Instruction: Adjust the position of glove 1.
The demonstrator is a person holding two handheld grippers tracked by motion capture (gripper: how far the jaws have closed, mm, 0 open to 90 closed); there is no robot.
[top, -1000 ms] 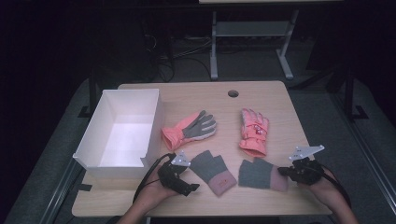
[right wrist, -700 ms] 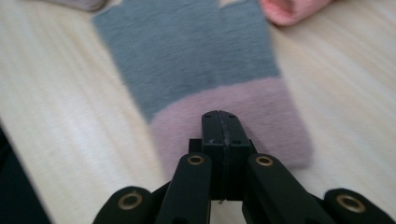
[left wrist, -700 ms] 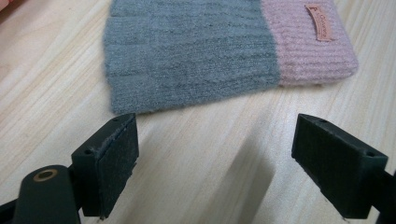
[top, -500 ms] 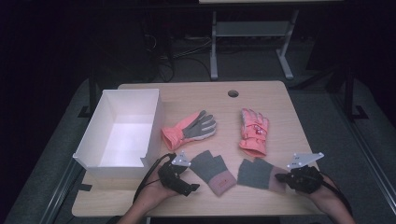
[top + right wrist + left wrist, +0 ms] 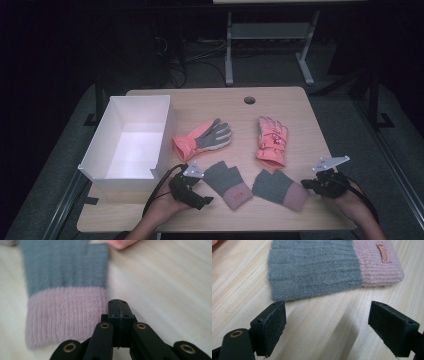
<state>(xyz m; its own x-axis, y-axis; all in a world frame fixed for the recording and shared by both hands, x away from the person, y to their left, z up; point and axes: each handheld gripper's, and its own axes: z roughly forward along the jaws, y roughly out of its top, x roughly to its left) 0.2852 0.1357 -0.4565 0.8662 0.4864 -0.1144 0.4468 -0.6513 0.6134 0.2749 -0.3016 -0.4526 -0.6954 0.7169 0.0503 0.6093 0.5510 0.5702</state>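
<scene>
While both grippers sit low at the table's (image 5: 280, 100) near edge in the high view, the left gripper (image 5: 196, 192) lies just beside the left knit mitten (image 5: 227, 182) and the right gripper (image 5: 312, 184) just beside the right knit mitten's (image 5: 279, 187) cuff; two orange gloves (image 5: 202, 139) and a white box (image 5: 131, 142) lie farther back. In the left gripper view, the jaws stand spread wide with the mitten's (image 5: 332, 265) grey edge just ahead; closing from here would likely pinch only air or bare wood. In the right gripper view, the jaws are pressed together on nothing, the pink cuff (image 5: 66, 315) touching or nearly touching their left side, so a push forward might shove the mitten askew.
</scene>
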